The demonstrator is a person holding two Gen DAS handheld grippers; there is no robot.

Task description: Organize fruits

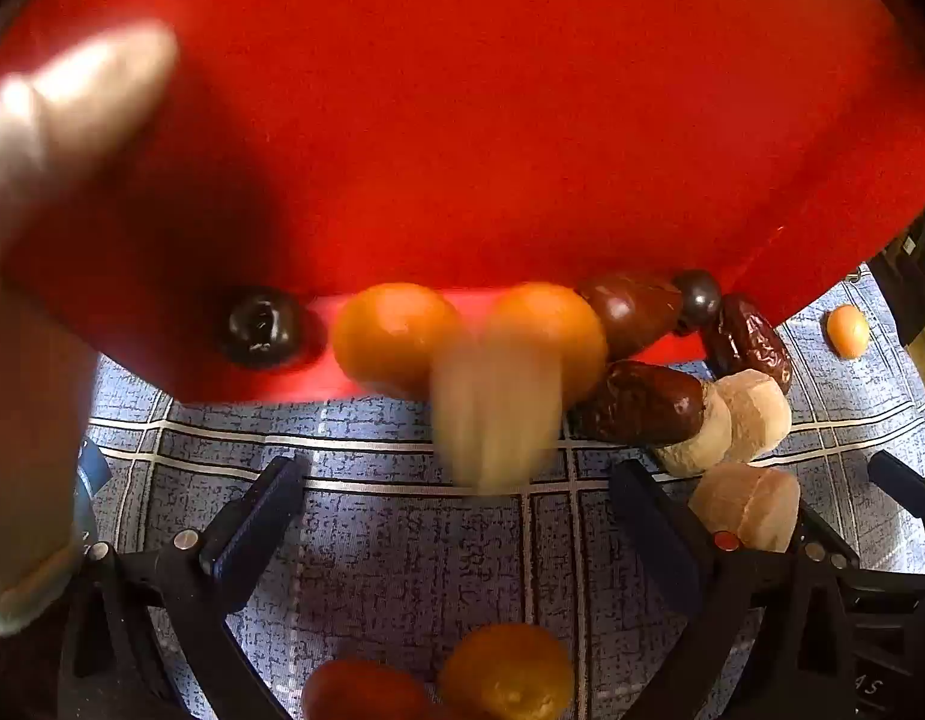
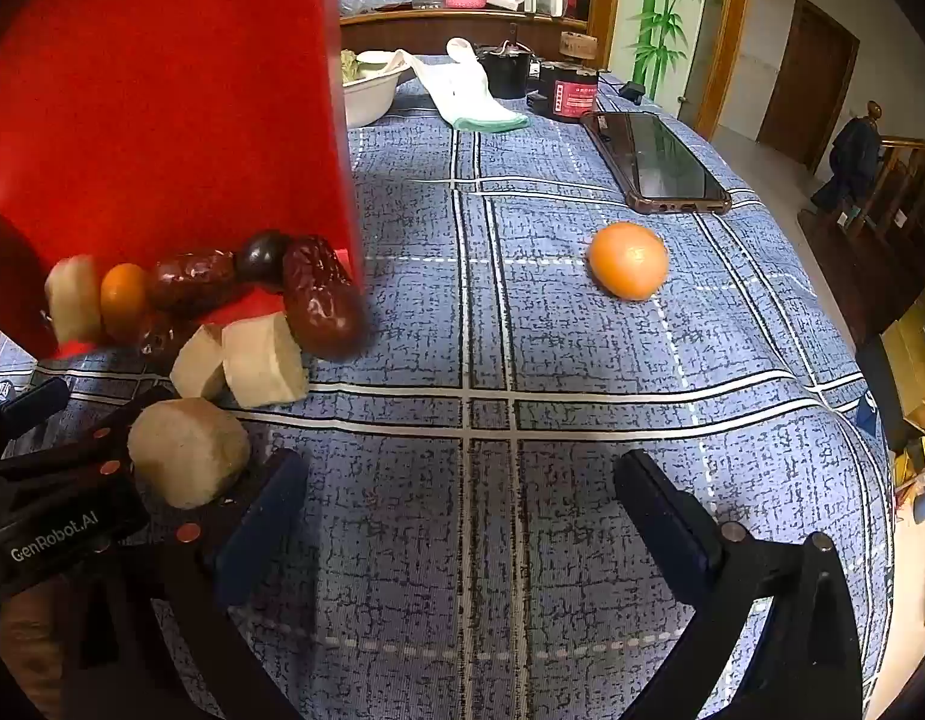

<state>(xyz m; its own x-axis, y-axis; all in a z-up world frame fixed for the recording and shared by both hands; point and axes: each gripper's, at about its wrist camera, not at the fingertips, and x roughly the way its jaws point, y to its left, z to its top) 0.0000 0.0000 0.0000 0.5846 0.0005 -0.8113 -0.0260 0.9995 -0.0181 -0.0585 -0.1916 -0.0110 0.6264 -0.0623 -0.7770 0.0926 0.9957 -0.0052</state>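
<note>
A red tray (image 1: 462, 120) is tipped up on the blue checked tablecloth, held by a gloved hand (image 1: 54, 120). Fruit spills from its lower edge: two oranges (image 1: 396, 333), a dark plum (image 1: 261, 327), red dates (image 1: 639, 402) and pale chunks (image 1: 744, 414). One pale piece (image 1: 498, 414) is blurred in motion. My left gripper (image 1: 456, 474) stands open just below the pile, nothing between its fingers. My right gripper (image 2: 462, 468) is open over bare cloth. A lone orange (image 2: 627, 261) lies beyond it. Dates (image 2: 324, 300) and chunks (image 2: 258, 360) lie to its left.
A phone (image 2: 654, 162) lies behind the lone orange. A white bowl (image 2: 369, 90), a white glove (image 2: 462, 90) and dark cans (image 2: 567, 90) stand at the table's far end. Two more oranges (image 1: 504, 669) lie close under the left gripper. The table edge curves off at right.
</note>
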